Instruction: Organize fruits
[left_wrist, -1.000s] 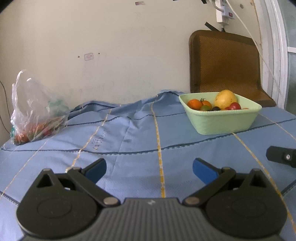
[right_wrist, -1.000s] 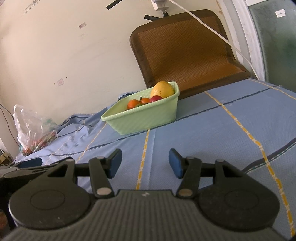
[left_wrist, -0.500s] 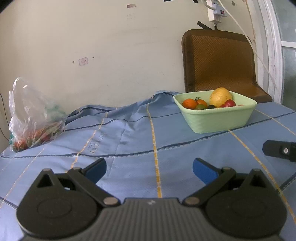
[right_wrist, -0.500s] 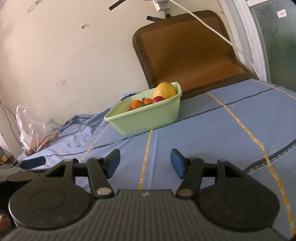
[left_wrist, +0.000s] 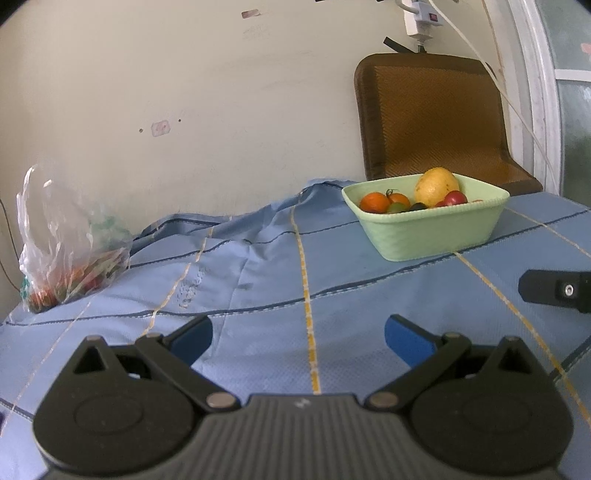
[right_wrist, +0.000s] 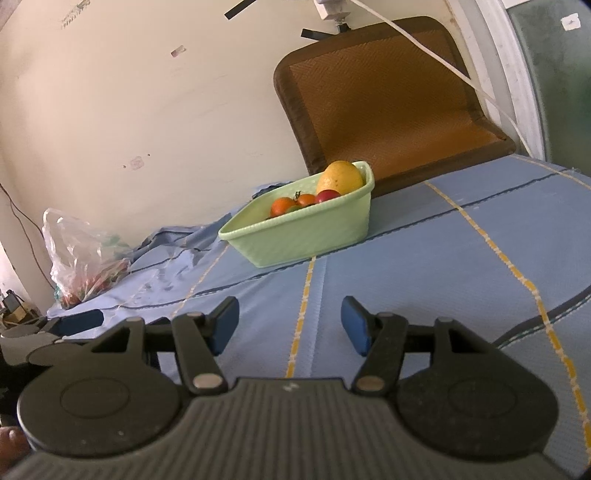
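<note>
A pale green basket (left_wrist: 436, 236) stands on the blue cloth and holds a yellow mango (left_wrist: 436, 186), an orange (left_wrist: 373, 202), a small red fruit (left_wrist: 456, 198) and a few other small fruits. In the right wrist view the same basket (right_wrist: 303, 236) sits ahead and slightly left, with the mango (right_wrist: 340, 177) at its far corner. My left gripper (left_wrist: 297, 328) is open and empty, low over the cloth and well short of the basket. My right gripper (right_wrist: 289, 308) is also open with nothing between its blue pads.
A clear plastic bag (left_wrist: 66, 243) with red and green produce leans at the far left by the wall. A brown woven chair back (left_wrist: 432, 122) stands behind the basket, and a white cable hangs across it. The cloth (left_wrist: 258, 266) is rumpled near the wall.
The right gripper's jaws stand a little wider apart than a second ago. Both grippers stay where they were, and the basket and bag have not moved.
</note>
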